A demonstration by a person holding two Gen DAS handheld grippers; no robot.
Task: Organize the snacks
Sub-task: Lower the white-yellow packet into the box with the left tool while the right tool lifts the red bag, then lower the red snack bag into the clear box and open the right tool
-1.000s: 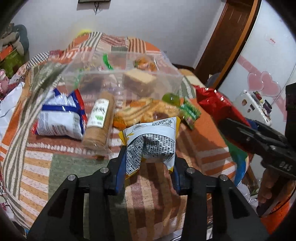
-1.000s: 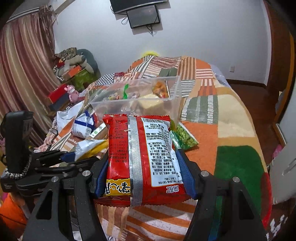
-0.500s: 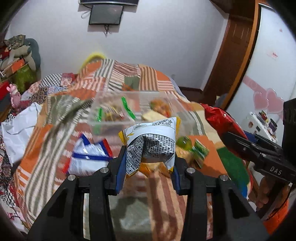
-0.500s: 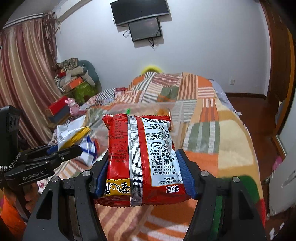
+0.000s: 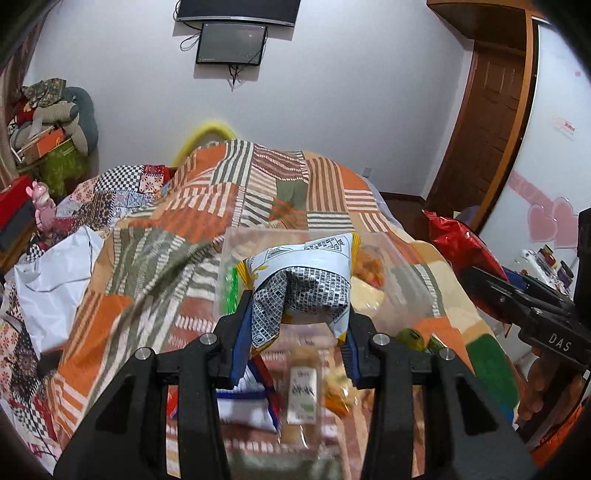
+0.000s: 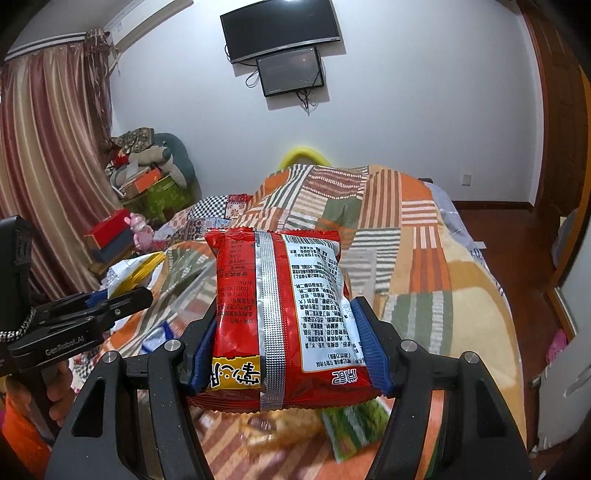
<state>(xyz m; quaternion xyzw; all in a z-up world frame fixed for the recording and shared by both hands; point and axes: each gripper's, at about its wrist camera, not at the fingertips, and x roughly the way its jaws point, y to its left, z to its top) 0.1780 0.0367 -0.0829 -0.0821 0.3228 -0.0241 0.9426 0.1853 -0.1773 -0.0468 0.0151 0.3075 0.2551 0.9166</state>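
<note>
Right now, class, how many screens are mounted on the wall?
2: a wide black TV up high, and a smaller monitor hanging directly beneath it, cables dangling below. Others may lie outside the view.

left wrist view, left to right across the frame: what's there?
pink toy figure → white plastic bag → yellow-and-white snack packet held in the left tool → red snack bag held in the right tool → pink heart stickers
</note>
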